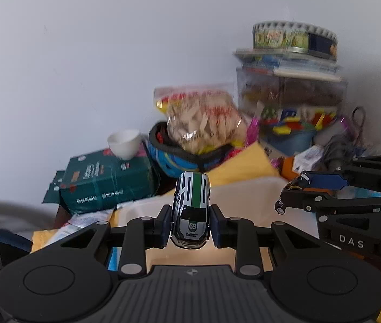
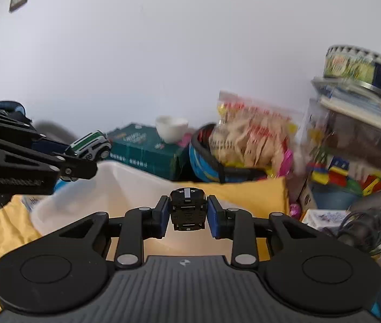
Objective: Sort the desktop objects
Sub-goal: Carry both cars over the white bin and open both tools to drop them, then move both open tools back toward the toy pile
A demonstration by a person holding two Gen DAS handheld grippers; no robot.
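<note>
Toy cars sit clamped in both tools: the silver die-cast toy car with a green roof stripe and the number 69 on its hood (image 1: 191, 212) is pinched between the blue pads of the left hand-held gripper (image 1: 190, 224), while the right hand-held gripper (image 2: 188, 216) grips a small black toy car with a white roof stripe (image 2: 187, 208). Both hang above a translucent white plastic bin (image 2: 125, 177) resting on yellow cloth (image 2: 247, 191). Behind, a white ceramic cup (image 1: 123, 141) stands on a thick dark-green book (image 1: 107, 183), beside a bag of pale snacks (image 1: 206, 118).
</note>
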